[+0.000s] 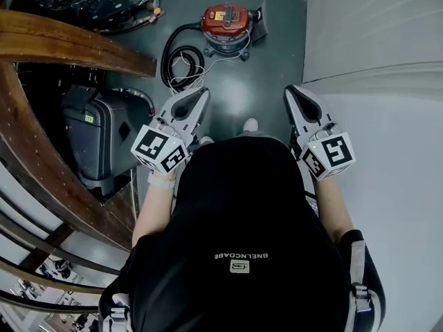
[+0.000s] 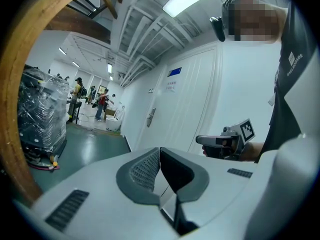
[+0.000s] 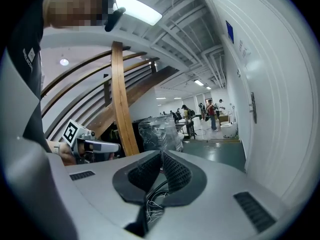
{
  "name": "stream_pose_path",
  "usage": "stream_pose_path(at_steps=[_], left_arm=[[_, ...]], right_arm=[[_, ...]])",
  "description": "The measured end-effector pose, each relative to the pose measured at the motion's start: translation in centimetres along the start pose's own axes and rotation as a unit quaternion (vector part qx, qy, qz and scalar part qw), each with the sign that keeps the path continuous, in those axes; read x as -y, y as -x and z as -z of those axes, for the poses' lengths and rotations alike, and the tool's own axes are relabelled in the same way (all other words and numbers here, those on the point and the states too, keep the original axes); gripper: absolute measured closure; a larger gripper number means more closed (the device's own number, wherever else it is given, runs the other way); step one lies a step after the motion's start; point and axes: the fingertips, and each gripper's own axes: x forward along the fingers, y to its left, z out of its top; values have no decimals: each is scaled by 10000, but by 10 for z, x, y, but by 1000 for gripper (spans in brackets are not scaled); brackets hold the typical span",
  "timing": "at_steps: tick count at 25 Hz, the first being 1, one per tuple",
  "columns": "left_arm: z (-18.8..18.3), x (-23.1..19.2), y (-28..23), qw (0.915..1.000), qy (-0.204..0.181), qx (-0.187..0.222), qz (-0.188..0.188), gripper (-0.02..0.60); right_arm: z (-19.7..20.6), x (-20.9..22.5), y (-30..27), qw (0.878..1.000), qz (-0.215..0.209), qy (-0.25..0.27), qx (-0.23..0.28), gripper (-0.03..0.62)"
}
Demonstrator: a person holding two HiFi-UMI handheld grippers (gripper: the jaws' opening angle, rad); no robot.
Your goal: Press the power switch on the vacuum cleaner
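Note:
The vacuum cleaner (image 1: 225, 25), a red and grey canister, stands on the dark green floor ahead of me, with its black hose (image 1: 173, 55) and a white cord coiled in front of it. Both grippers are held at waist height, well short of it and pointing forward. My left gripper (image 1: 200, 93) (image 2: 159, 152) is shut with nothing between its jaws. My right gripper (image 1: 291, 90) (image 3: 161, 156) is also shut and holds nothing. Each gripper view shows the other gripper off to the side. No switch can be made out from here.
A curved wooden beam (image 1: 76, 47) and a grey machine (image 1: 104, 133) lie to my left. A white wall with doors (image 1: 374, 26) runs along the right. A plastic-wrapped pallet (image 2: 42, 114) (image 3: 160, 129) stands further on, with people far down the hall.

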Motion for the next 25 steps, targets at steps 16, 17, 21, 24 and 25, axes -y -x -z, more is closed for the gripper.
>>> stream_pose_path(at_steps=[16,17,21,24,25], left_arm=[[6,-39,-34,9987,96,-82,-499,566],[5,-48,-36,9987,115,-83,-482,566],[-7,-100,-40,9985,174,-130,-493,566],[-23,-149,-41,9979,262,-116,-589,566],[-29,-165,-41,9977,268,-117,-618,566]], right_arm=[[18,66,-25,9993,0,-304,-220,559],[18,67,-36,9992,2,-298,-250,560],[1,71,-92,9990,-17,-298,-342,559],[-13,74,-145,9986,-45,-315,-422,559],[-16,75,-164,9985,-50,-327,-433,559]])
